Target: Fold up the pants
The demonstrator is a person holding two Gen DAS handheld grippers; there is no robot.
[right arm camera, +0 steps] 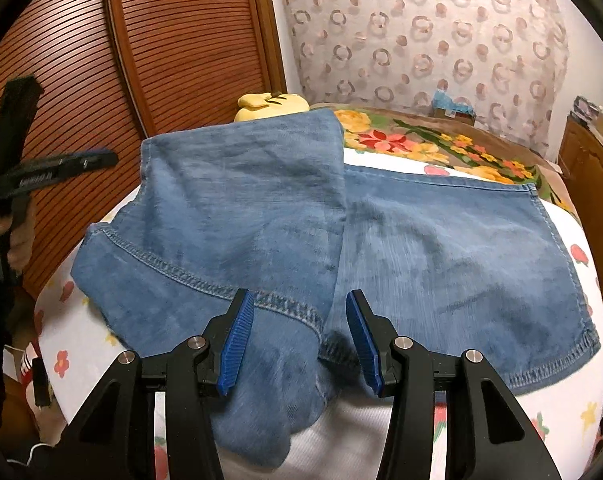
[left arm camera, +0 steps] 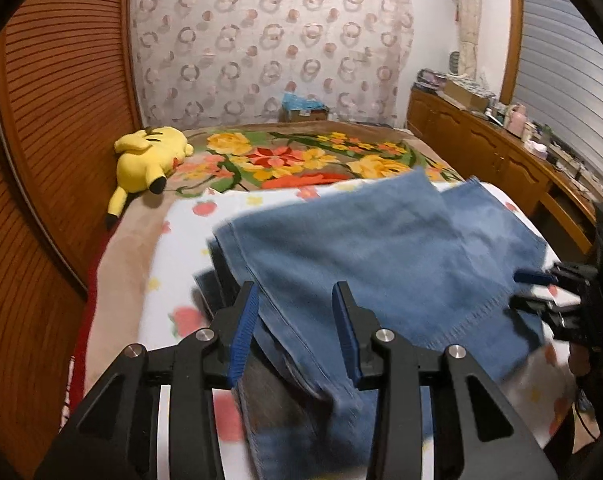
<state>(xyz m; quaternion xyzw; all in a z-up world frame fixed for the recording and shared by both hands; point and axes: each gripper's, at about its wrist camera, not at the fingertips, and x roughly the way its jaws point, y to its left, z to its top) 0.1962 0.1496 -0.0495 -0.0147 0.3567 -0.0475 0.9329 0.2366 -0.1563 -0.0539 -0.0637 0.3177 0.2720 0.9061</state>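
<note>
— Where are your grippers sitting?

— My left gripper (left arm camera: 295, 296) is hanging low over the near left edge of the pants (left arm camera: 381, 248), jaws standing apart with denim lying between and under them, pinching nothing. My right gripper (right arm camera: 300, 304) is hovering over the near hem, jaws likewise spread, cloth passing beneath the gap.

— Is either one touching the cloth?

— The view is blurring here, so I cannot tell whether the pads (left arm camera: 243, 336) are brushing the fabric or floating just above it.

— And where are the pants lying?

— They are lying folded on the white blanket (left arm camera: 181, 240), one denim layer doubled over another. From the right wrist view, the upper flap is covering the left half and its stitched hem (right arm camera: 221, 284) is running diagonally toward my right gripper.

— What is sitting around them?

— A yellow plush (left arm camera: 145, 160) is lying near the slatted door (left arm camera: 41, 120), well apart from the pants; in the right view the raised fold is hiding most of it. A floral bedspread (left arm camera: 301, 156) is stretching beyond the blanket, a patterned curtain (left arm camera: 269, 40) is hanging behind, and a cluttered dresser (left arm camera: 501, 148) is running along the right.

— Are the two grippers seeing each other?

— Yes. My right one is showing at the left view's far right edge, beside the pants.
</note>
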